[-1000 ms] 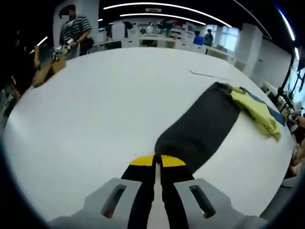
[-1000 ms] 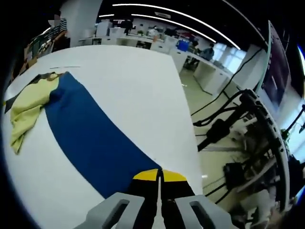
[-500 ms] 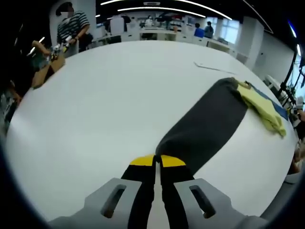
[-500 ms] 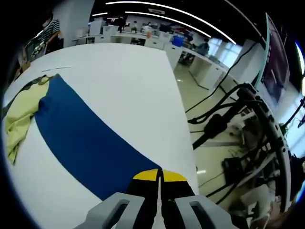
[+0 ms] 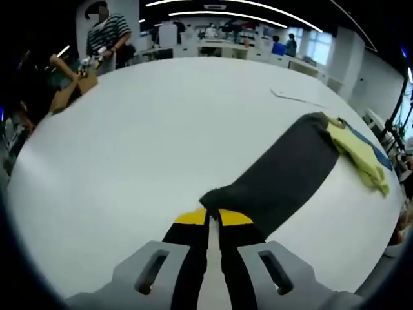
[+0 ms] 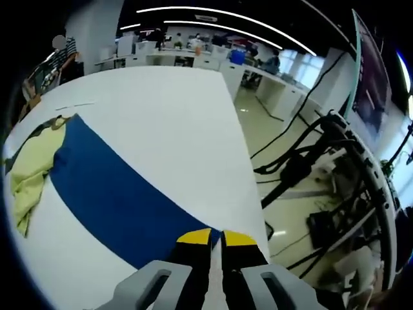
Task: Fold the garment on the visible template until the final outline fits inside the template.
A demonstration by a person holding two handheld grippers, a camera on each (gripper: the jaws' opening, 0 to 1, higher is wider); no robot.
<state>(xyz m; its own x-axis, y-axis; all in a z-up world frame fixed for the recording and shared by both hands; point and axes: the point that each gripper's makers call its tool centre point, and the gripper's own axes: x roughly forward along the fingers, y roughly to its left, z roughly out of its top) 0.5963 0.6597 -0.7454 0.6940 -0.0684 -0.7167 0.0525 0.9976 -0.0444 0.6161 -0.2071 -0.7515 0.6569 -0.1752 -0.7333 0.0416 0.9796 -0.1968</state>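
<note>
Jaws on both grippers are pressing together, each one pinching the near end of a long cloth part of the garment. On the left gripper (image 5: pixel 208 216), the yellow tips are clamping the end of the dark grey sleeve (image 5: pixel 284 174), whose long axis is running straight away from the jaws, up and to the right across the white table (image 5: pixel 148 129), toward the crumpled yellow part (image 5: pixel 358 152). On the right gripper (image 6: pixel 216 237), the tips are clamping the end of the blue sleeve (image 6: pixel 110 190), which is stretching away up and to the left toward the same yellow bunch (image 6: pixel 32 168). Each gripper is thus sitting at an outer end, with the body of the garment lying between them. I cannot make out a template outline on the table. Beyond the table edge, cables are trailing over the floor (image 6: pixel 297 174).
</note>
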